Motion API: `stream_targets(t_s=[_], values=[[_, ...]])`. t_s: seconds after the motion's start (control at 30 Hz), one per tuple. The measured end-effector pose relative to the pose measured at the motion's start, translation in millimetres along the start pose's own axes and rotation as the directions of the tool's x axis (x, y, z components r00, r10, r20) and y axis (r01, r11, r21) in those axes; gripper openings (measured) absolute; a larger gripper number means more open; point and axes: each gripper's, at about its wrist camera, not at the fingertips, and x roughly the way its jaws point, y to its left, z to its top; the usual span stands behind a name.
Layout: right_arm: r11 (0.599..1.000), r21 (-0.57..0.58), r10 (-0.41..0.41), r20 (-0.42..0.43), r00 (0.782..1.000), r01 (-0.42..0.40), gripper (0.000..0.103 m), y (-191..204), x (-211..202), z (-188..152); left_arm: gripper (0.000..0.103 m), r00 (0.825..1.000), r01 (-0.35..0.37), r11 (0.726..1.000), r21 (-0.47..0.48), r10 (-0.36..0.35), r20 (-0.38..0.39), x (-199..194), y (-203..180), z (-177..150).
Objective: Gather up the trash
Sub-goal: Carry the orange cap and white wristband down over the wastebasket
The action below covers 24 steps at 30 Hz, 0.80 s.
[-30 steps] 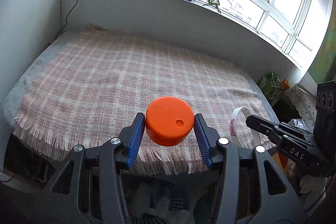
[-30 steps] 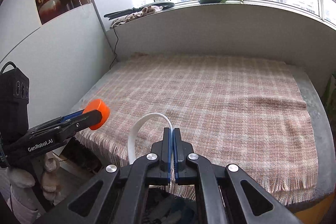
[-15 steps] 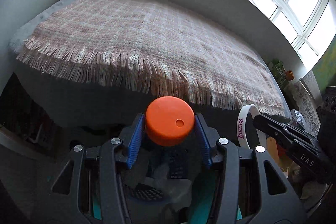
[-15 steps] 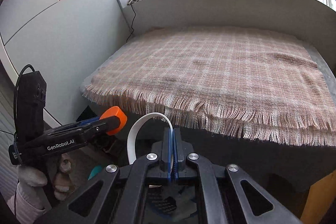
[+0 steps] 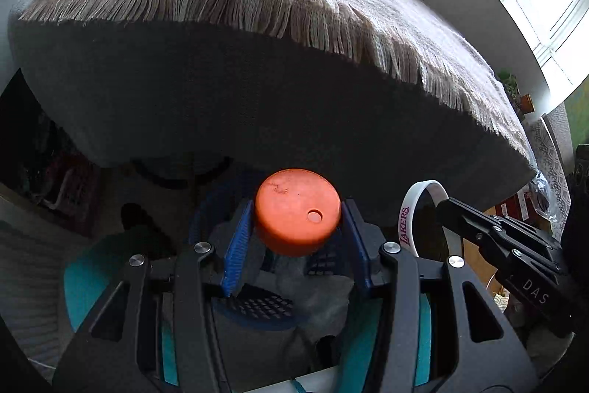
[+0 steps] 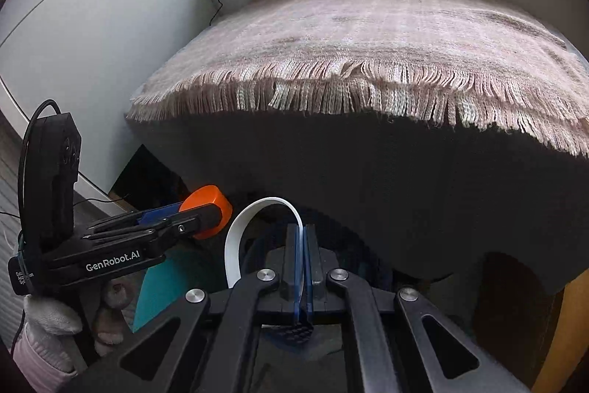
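L gripper [image 5: 297,238] jaws clamped on orange cap [image 5: 297,210], over blue basket [image 5: 257,308] at 6 o'clock. R gripper [image 6: 301,279], at 3 o'clock of it, jaws together pinching white wristband [image 6: 235,238]. Fringed blanket [image 6: 368,35] above, at 12.

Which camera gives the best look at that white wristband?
The left wrist view: the white wristband shows its side with the purple lettering, pinched by the right gripper. The right wrist view shows only its plain looped edge rising from the shut blue pads.
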Motion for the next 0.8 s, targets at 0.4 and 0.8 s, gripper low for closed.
stream_targets(t_s=[0.4,0.8], values=[[0.999,-0.004,-0.038,-0.08,0.996,0.037,0.0,-7,35,-19,0.049,0.997,-0.024,0.999,-0.035,0.021,-0.08,34,15,-21],[0.998,0.021,-0.059,-0.137,0.989,0.063,0.001,-17,69,-30,0.049,0.992,-0.053,0.998,-0.044,0.048,-0.113,52,21,-26]])
